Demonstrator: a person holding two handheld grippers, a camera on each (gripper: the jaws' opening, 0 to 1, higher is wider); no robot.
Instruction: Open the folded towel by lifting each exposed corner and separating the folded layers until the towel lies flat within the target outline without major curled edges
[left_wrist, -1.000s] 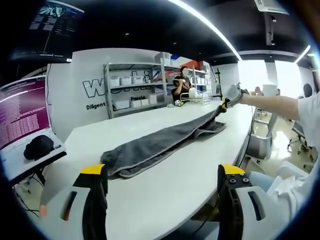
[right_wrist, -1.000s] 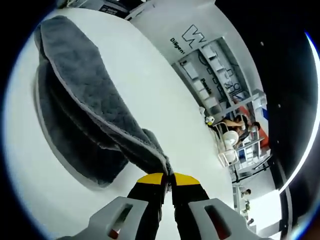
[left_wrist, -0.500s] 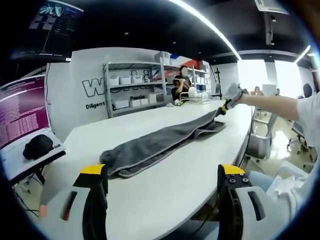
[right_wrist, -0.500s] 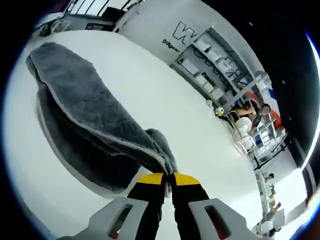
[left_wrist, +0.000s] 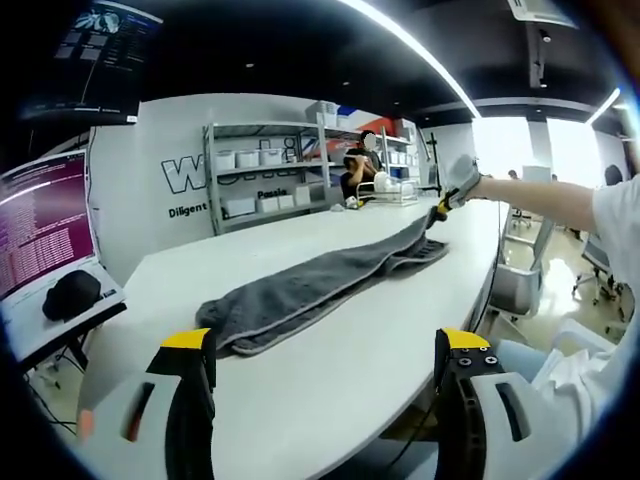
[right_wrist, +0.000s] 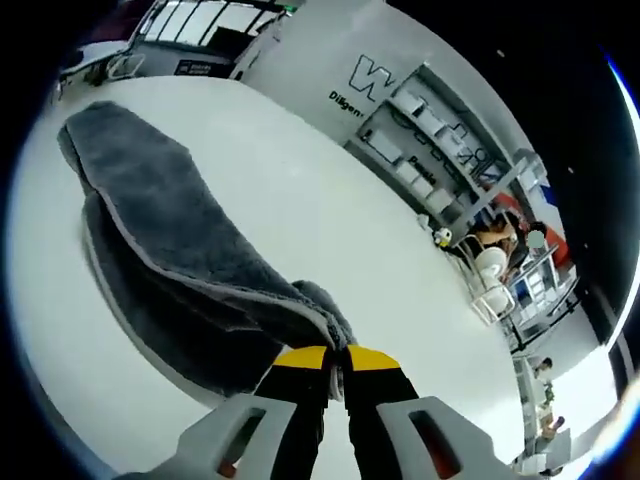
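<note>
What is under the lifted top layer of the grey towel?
Under the grey towel's raised top layer, pinched by the right hand-held gripper, a lower towel layer lies on the white table. The table surface beneath that is covered.

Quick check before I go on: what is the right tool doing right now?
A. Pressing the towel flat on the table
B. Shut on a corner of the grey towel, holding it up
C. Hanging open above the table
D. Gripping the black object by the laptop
B: the right tool has its jaws closed on a raised corner of the grey towel, lifting that end off the white table.
</note>
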